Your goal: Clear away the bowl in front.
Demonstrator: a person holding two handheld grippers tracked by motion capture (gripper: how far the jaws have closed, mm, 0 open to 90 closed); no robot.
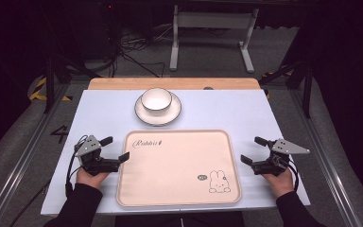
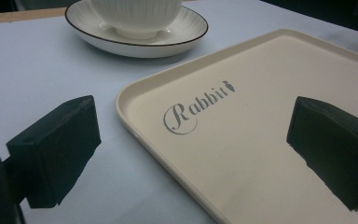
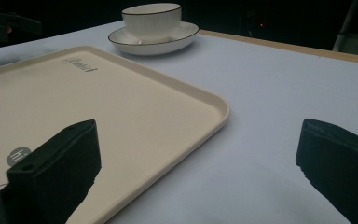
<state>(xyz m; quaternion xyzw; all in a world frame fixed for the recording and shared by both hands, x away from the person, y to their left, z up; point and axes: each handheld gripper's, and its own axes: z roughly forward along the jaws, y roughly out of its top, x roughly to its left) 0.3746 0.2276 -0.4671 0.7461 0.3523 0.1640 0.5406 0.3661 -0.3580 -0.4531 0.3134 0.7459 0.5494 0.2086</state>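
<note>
Both grippers, left gripper (image 1: 115, 148) and right gripper (image 1: 254, 150), are gaping wide and empty, flanking the cream tray (image 1: 179, 201) at lower centre. Judging by this, nothing is grasped yet; next likely calls for reaching the bowl (image 1: 156, 100) on its saucer (image 1: 143, 113) above.

— Pale blue worktop (image 1: 99, 118) with a wooden strip along the far edge. On it?
— Cream tray (image 1: 137, 189) at the near middle, printed with a rabbit. White saucer (image 1: 144, 116) just beyond, apart from the tray, probably carrying a cup (image 1: 156, 100).
</note>
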